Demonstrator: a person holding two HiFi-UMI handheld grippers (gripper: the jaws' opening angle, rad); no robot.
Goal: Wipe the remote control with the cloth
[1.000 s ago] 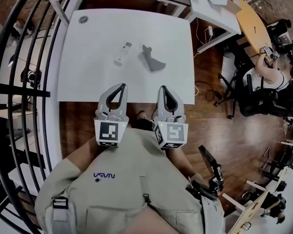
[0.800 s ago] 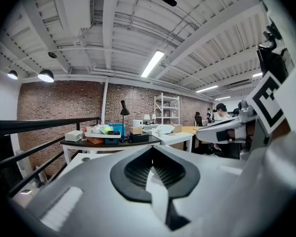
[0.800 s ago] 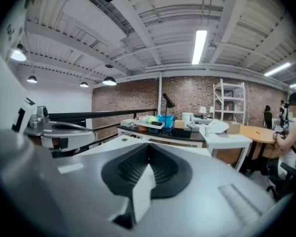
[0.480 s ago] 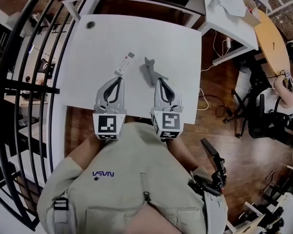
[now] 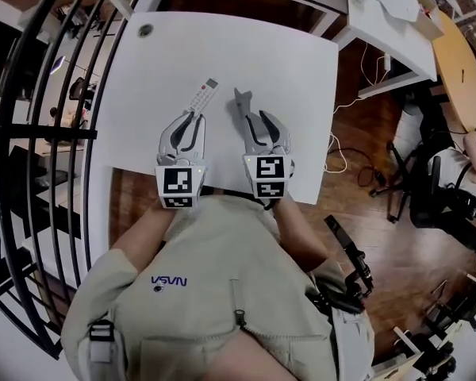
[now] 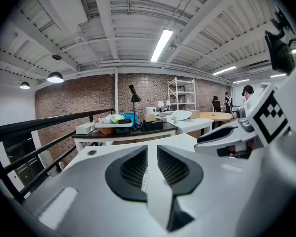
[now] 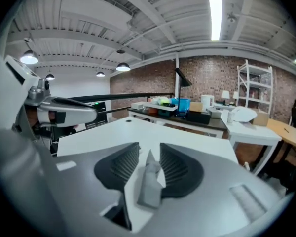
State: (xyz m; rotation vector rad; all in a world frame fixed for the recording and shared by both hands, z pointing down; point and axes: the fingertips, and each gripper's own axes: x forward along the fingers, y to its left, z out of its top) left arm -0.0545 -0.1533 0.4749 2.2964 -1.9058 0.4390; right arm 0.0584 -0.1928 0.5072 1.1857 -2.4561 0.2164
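On the white table point(image 5: 285, 62) a slim white remote point(image 5: 204, 96) lies beside a crumpled grey cloth point(image 5: 243, 104). My left gripper point(image 5: 190, 124) sits just short of the remote's near end. Its jaws are opening, with a narrow gap, and the remote point(image 6: 144, 180) shows in line beyond that gap, untouched. My right gripper point(image 5: 259, 123) is at the cloth's near end, jaws opening. The grey cloth point(image 7: 149, 184) lies between its pads, which do not press on it. In their own views, the left gripper point(image 6: 152, 164) and the right gripper point(image 7: 149, 163) both point slightly down at the tabletop.
A small dark disc point(image 5: 146, 30) sits at the table's far left corner. A black railing point(image 5: 55, 94) runs along the left. Further tables point(image 5: 389, 6) stand beyond, one cluttered with boxes point(image 6: 121, 122). A seated person point(image 5: 460, 181) is at the far right.
Both grippers have moved forward from the table's near edge out over the tabletop, up to the remote and the cloth. Their jaws, shut before, now stand apart.
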